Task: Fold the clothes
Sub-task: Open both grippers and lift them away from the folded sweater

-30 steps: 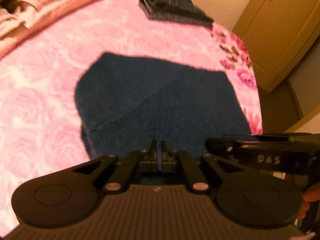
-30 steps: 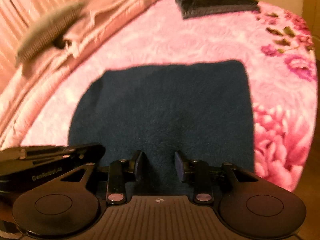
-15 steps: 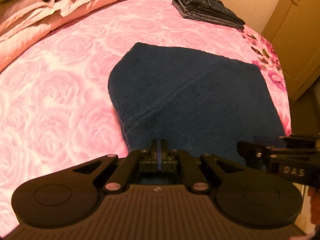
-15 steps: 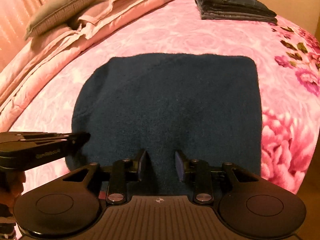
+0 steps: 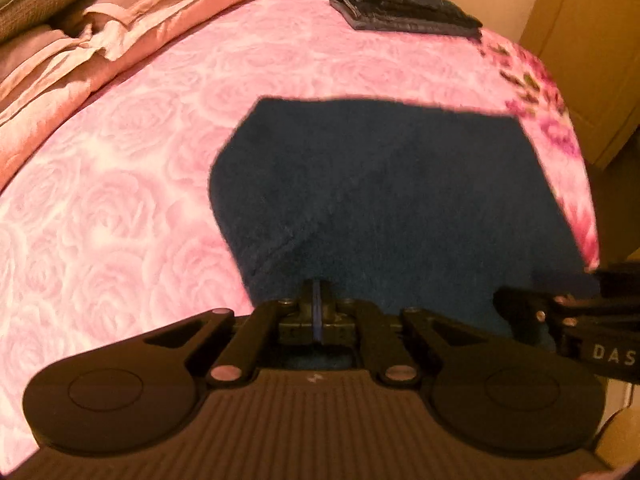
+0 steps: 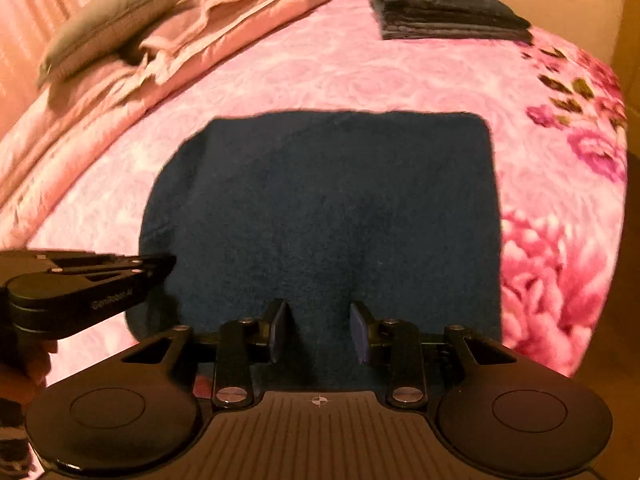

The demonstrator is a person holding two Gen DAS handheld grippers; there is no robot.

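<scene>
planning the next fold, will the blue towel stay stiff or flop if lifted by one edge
The towel will probably flop: it lies flat and follows the bedspread, with soft rounded corners. Its fuzzy pile suggests it is easy to pinch, not slippery. It looks already doubled, so the layers may slide apart unless both are caught.

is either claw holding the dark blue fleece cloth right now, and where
The left claw is shut at the near edge of the dark blue fleece cloth; an actual pinch cannot be told. The right claw is open, holding nothing.

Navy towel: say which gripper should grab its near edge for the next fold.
Probably right. The right gripper stands open over the navy towel; the left gripper is shut, apparently empty, so must reopen.
</scene>
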